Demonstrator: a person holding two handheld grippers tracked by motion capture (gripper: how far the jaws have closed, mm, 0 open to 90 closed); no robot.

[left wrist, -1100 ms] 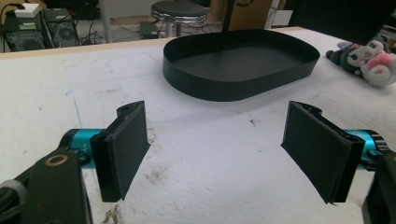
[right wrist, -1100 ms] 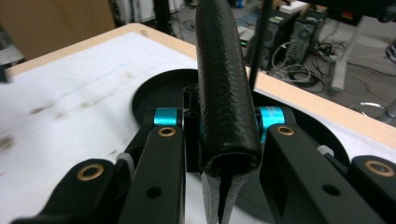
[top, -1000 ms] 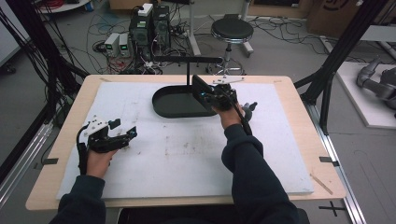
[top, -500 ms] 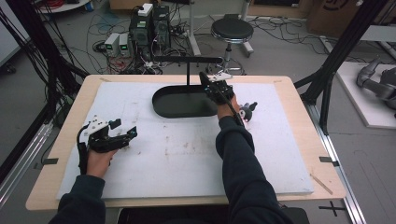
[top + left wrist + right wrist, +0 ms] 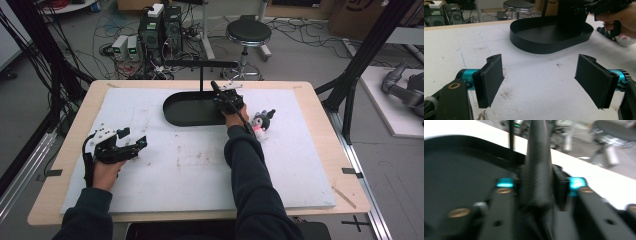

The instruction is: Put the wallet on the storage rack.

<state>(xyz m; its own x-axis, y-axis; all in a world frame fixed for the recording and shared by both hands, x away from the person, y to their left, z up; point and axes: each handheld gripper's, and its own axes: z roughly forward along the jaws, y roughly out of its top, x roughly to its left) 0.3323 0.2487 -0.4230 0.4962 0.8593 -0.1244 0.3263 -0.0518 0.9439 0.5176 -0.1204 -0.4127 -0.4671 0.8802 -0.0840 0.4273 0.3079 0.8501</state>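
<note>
Two grippers on the table, and only one of them is busy. The right gripper is out at the far middle of the white mat, its jaws closed around a dark, woven-textured rod. In the right gripper view that rod runs straight up between the jaws, blurred but clearly pinched. In the high view it juts up and to the left from the gripper, above the right end of the black oval tray. What the rod is, beyond a dark textured bar or handle, cannot be told.

The tray has an upright post carrying a horizontal crossbar at its far side. Just right of the busy hand lies a small black-and-white plush toy, apart from the tray.

The left gripper rests low at the near left, well away from the action, jaws spread wide with nothing between them; the left gripper view looks across bare mat toward the tray.

By the look of it, the step in hand is carrying or placing the rod at the tray. The next move likely calls for a steady lowering or aligning of the rod over the tray, keeping clear of the post, before the jaws let go.
</note>
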